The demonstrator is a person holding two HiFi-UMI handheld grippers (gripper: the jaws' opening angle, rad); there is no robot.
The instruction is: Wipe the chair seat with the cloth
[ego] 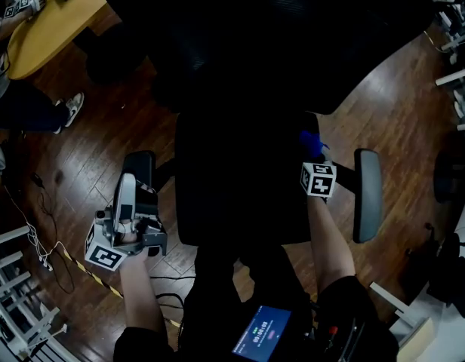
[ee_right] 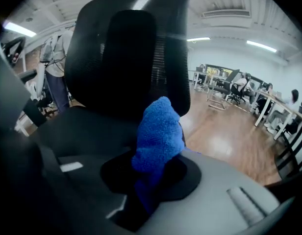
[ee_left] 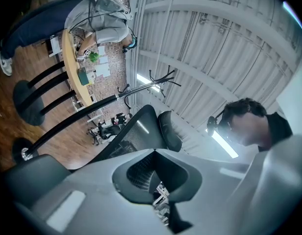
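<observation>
Cloth (ee_right: 158,136) hangs pinched in the right claw (ego: 314,155) over the chair seat (ee_right: 87,126); press it flat, then sweep in overlapping strokes. Left claw (ego: 128,187), closed and empty, is best held aside.

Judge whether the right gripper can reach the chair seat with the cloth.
Probably yes: the right gripper, shut on the blue cloth, hangs over the chair seat near its right edge, with nothing between them.

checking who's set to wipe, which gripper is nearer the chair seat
Right. The right gripper, shut on the blue cloth, is at the chair seat's right edge; the left gripper is off the seat's left side, by the armrest.
</observation>
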